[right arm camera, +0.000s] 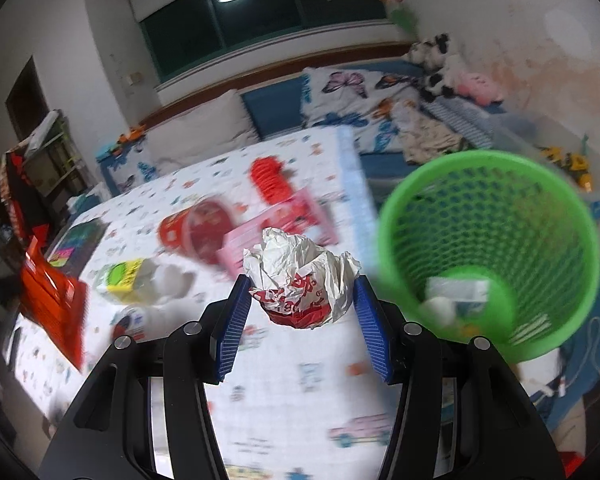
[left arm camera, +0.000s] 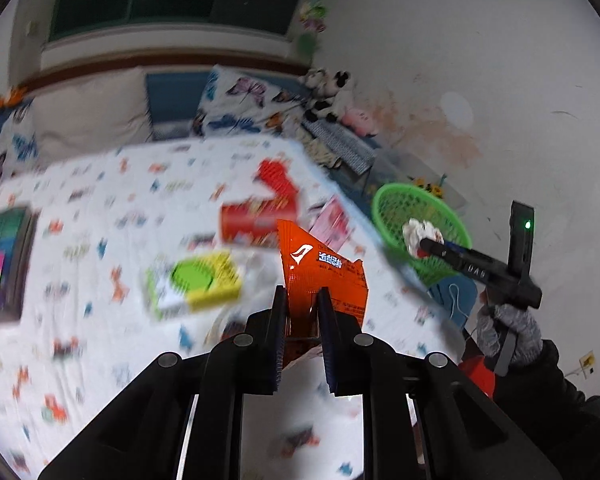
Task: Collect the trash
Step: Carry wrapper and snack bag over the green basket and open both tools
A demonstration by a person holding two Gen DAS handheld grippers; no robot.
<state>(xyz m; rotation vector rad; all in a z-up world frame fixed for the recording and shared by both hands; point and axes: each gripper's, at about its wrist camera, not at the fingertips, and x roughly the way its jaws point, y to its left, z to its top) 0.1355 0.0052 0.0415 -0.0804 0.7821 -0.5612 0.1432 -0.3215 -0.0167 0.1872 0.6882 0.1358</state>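
bed (right arm camera: 292,392) spreads under both my claws, printed sheet | green basket (right arm camera: 488,248) just right of my right claw, scraps already lying in it | my left claw (left arm camera: 303,300) clenched on the orange wrapper (left arm camera: 320,272), upright between its fingers | my right claw (right arm camera: 300,292) grasping the crumpled white-and-red paper (right arm camera: 300,280), held beside the basket rim

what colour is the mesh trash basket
Bright green plastic mesh basket; it shows best in the right wrist view.
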